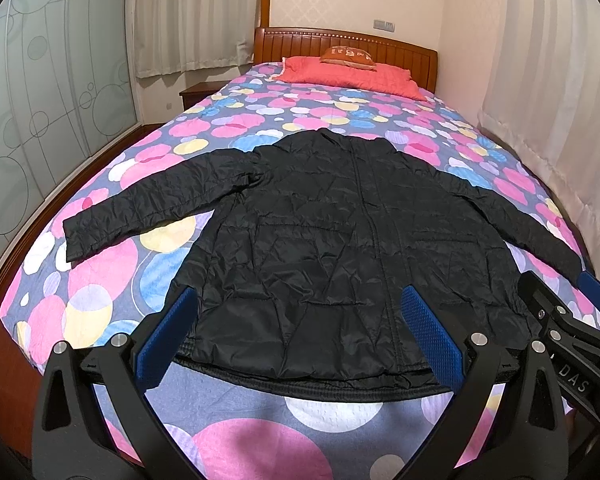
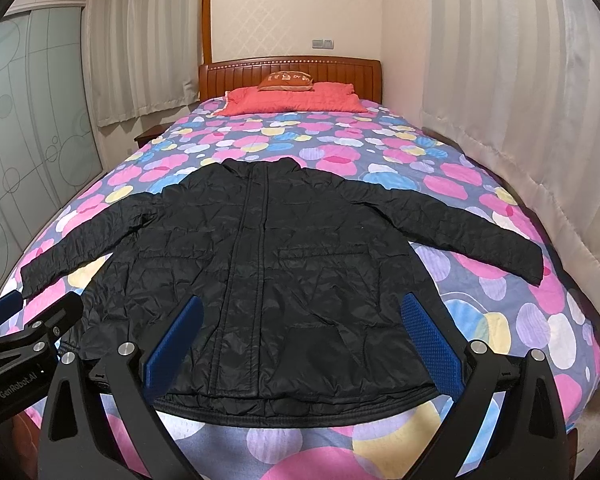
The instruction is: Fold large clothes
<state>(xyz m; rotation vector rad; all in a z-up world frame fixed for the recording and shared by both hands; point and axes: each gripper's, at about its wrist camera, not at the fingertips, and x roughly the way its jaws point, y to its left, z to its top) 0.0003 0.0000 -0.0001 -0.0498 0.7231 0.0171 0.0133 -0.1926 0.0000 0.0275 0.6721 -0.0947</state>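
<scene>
Two grippers are held side by side above the near end of the bed, and both sets of jaws are spread wide with nothing between them. The left gripper (image 1: 298,330) is seen over the hem on its own side, and the right gripper (image 2: 302,332) over the hem nearer the zip; neither is shown touching cloth. The pads (image 1: 430,332) are faced with blue, dimpled rubber on black arms.

Beyond the jaws, the black jacket (image 1: 340,240) is laid flat and face up on the bed (image 1: 100,272), hem nearest, collar away, both sleeves spread out to the sides. The shell is thin, quilted and finely crinkled, with a slight sheen, so it is judged to be light, soft and rather slippery; a pinch on a single smooth layer may well slide. A firmer hold is expected at the ribbed hem band, a cuff or a shoulder seam, where the cloth is thicker. The bedcover beneath is quilted and printed with pink, blue and yellow circles. A red pillow (image 2: 292,98) is set at the wooden headboard (image 2: 292,70).
</scene>
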